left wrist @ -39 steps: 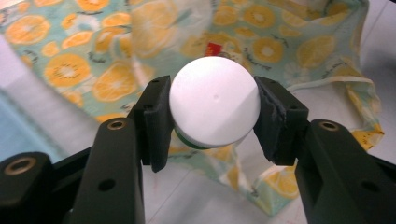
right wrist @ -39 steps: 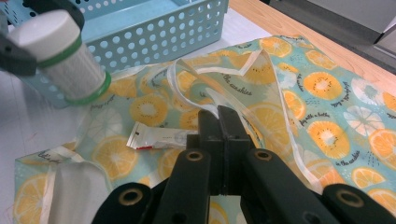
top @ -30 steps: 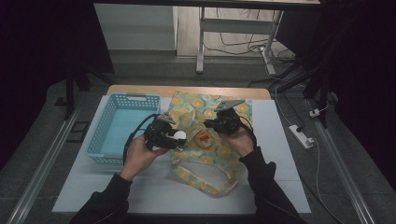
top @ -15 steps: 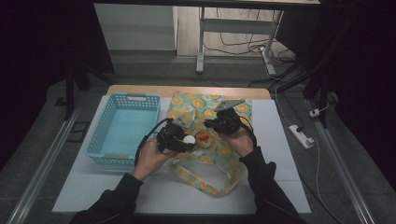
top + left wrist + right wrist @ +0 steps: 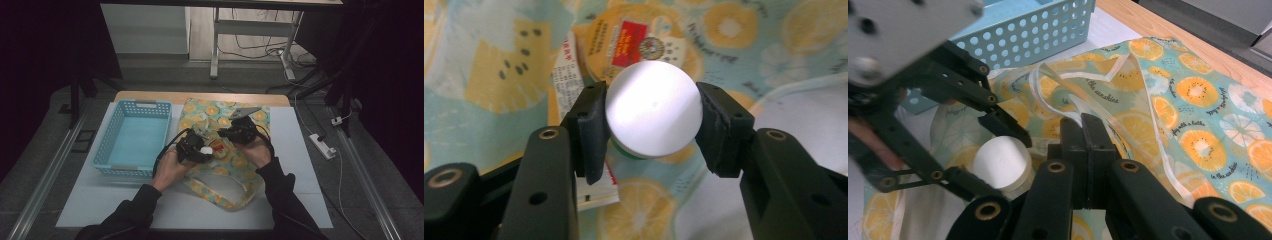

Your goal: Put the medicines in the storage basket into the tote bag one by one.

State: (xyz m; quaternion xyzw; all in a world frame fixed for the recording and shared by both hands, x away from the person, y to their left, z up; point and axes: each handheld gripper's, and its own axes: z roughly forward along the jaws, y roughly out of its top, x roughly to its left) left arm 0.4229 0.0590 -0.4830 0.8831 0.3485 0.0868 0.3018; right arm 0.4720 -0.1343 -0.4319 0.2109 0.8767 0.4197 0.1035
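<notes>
While the left gripper (image 5: 651,117) clamps a round white-capped jar (image 5: 653,107) between its pads, the jar hangs just above the citrus-print bag (image 5: 239,165), over a yellow-lidded cup (image 5: 634,42) and a paper packet (image 5: 569,75) lying in its opening. Beside it, the right gripper (image 5: 1082,125) pinches the bag's pale hem shut-jawed. Bare white table (image 5: 300,150) lies right; the blue basket (image 5: 132,137) stands left.
</notes>
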